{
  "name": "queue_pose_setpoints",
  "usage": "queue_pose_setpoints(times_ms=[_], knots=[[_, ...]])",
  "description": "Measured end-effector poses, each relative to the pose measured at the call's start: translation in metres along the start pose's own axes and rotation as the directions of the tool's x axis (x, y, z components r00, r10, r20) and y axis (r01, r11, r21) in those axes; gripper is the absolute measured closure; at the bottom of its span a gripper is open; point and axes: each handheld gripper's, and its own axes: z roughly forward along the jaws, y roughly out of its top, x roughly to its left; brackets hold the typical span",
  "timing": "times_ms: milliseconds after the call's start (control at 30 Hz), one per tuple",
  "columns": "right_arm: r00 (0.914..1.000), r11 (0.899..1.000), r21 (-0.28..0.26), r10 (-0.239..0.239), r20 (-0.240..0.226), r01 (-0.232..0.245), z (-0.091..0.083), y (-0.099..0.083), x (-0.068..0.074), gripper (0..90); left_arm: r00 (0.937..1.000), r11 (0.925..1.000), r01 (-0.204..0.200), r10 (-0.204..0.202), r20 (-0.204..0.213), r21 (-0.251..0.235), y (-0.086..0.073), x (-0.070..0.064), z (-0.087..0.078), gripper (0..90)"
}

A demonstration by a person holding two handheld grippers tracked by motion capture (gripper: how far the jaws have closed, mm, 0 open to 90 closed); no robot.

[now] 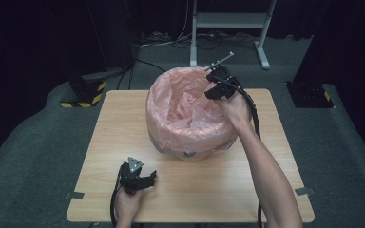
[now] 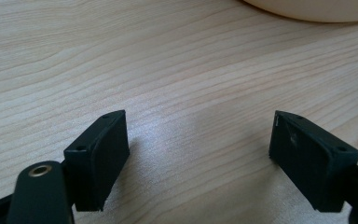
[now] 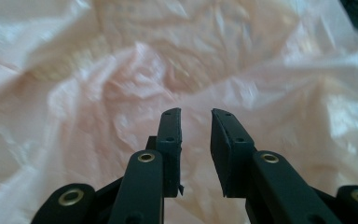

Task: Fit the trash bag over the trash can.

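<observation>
Item: wooden table point(image 1: 104, 142), light grain, standing on grey carpet; it carries one bin and one resting tool.

Item: round bin point(image 1: 190, 154), cream-coloured at its base, set near the middle of the table and closer to the far edge than the near one; a pink plastic bag liner point(image 1: 180, 118) lines it, its mouth folded outward over the rim and hanging down the outer wall, crumpled folds slumping inside; I judge the fold-over is there to keep the bag from sliding in, and the far-right part of the rim looks the loosest.

Item: right gripper point(image 1: 217, 85), held up at the far-right rim of the bin, arm reaching in from the near edge; seen along its own jaws point(image 3: 196, 140) they stand a narrow gap apart with nothing pinched between, pink film just beyond the tips; likely poised to nip the liner edge and tug it snug over the rim.

Item: left gripper point(image 1: 140, 178), lying low on the table toward the near-left corner, well apart from the bin; its jaws point(image 2: 198, 154) spread wide over bare wood, holding nothing; seemingly parked out of the way while the other hand works; cable trailing off the near edge.
</observation>
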Motion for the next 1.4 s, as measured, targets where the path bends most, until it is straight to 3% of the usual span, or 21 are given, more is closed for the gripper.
queue_pose_setpoints(times_ms=[167, 267, 500, 833, 1400], knots=[[0.9998, 0.997, 0.081, -0.008, 0.019, 0.006, 0.009, -0.003, -0.002, 73.5, 1.0, 1.0, -0.002, 0.002, -0.001, -0.001, 0.0, 0.0, 0.0, 20.0], [0.9999, 0.996, 0.088, -0.009, 0.012, 0.008, 0.01, -0.003, -0.002, 73.4, 1.0, 1.0, -0.003, 0.003, -0.001, -0.002, 0.0, 0.0, 0.0, 20.1], [0.9996, 1.0, -0.003, 0.018, -0.021, -0.018, 0.001, -0.007, -0.005, 66.5, 1.0, 1.0, 0.001, -0.001, 0.0, -0.001, 0.0, 0.0, 0.0, 20.4], [0.9998, 0.998, -0.054, 0.016, 0.015, -0.016, -0.007, -0.015, -0.007, 52.9, 1.0, 1.0, 0.001, -0.001, 0.0, -0.001, 0.0, 0.0, 0.0, 20.4], [0.9993, 0.993, -0.111, 0.038, 0.008, -0.037, -0.025, -0.025, -0.016, 51.7, 1.0, 1.0, 0.001, -0.001, -0.001, -0.002, 0.0, 0.0, 0.0, 20.4]])
